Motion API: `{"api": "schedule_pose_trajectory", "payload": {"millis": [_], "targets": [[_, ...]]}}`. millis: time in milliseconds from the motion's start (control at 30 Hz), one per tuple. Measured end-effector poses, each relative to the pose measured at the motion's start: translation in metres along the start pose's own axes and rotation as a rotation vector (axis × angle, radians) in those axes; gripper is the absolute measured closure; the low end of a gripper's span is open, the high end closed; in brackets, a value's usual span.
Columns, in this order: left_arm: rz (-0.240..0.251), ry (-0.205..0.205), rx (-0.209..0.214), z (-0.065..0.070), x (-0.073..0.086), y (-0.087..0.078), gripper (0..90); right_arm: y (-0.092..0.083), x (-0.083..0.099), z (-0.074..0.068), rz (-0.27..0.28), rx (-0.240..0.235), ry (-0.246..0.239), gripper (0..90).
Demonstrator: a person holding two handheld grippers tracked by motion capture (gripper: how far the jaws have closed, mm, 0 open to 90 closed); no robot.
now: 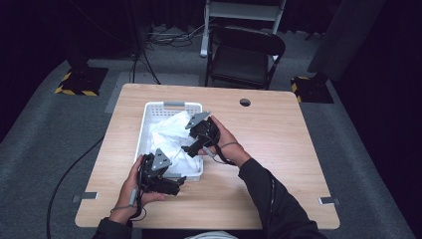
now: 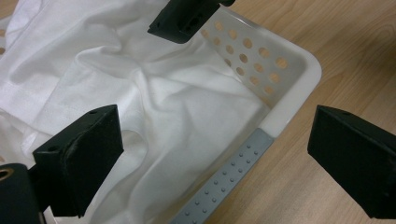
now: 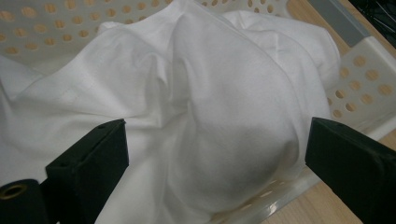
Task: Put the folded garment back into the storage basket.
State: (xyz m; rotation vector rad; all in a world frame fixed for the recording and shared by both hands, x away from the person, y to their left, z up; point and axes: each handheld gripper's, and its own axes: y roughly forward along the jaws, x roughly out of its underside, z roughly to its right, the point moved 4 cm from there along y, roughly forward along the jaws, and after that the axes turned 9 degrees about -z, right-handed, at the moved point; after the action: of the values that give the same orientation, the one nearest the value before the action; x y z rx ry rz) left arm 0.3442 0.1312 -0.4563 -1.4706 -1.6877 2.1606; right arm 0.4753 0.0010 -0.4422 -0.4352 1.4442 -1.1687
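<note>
Surface (image 1: 278,149): light wood top, rounded corners, small round hole near the far edge right of centre.
Chair (image 1: 246,55): black folding chair on the grey floor beyond the far edge of the surface.
Basket (image 1: 144,127): white plastic, perforated walls, grey grip strips on the near and far short rims; left of the surface's centre, long side running near to far.
Cloth (image 1: 169,137): white, crumpled, inside the basket and filling most of it; one bulging fold heaped against the right wall and up to its rim in the right gripper view (image 3: 224,116); flatter creased folds toward the near right corner in the left gripper view (image 2: 154,107).
Right gripper (image 1: 195,144): held in the person's right hand over the basket's right rim, pointing left and down into the cloth.
Right fingers (image 3: 88,163): spread wide, one on each side of the bulging fold, not pinching it; contact with the fabric not clear.
Left gripper (image 1: 180,182): held in the person's left hand at the basket's near right corner, just above the surface.
Left fingers (image 2: 79,154): spread wide and empty; one over the cloth inside the basket, the other over bare wood outside it, with the near rim and its grey grip strip (image 2: 229,179) between them.
</note>
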Motion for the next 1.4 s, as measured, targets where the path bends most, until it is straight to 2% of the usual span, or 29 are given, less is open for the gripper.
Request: {"api": "schedule_pose_trajectory", "payload": {"millis": [433, 733, 900, 1033, 1400], "targets": [[0.006, 0.024, -0.017, 0.005, -0.002, -0.002, 3.1, -0.016, 0.007, -0.005, -0.004, 0.033, -0.06, 6.2], [0.009, 0.058, -0.038, 0.011, -0.006, -0.002, 3.0, -0.03, 0.018, -0.008, -0.014, 0.053, -0.106, 5.8], [0.021, 0.067, -0.043, 0.015, -0.009, -0.003, 3.0, -0.038, 0.025, -0.011, -0.002, 0.056, -0.121, 5.6], [0.026, 0.074, -0.039, 0.018, -0.011, -0.004, 3.0, -0.044, 0.031, -0.014, -0.009, 0.076, -0.136, 5.4], [0.012, 0.094, -0.037, 0.025, -0.015, -0.001, 3.0, -0.061, 0.049, -0.021, -0.01, 0.081, -0.147, 5.1]]}}
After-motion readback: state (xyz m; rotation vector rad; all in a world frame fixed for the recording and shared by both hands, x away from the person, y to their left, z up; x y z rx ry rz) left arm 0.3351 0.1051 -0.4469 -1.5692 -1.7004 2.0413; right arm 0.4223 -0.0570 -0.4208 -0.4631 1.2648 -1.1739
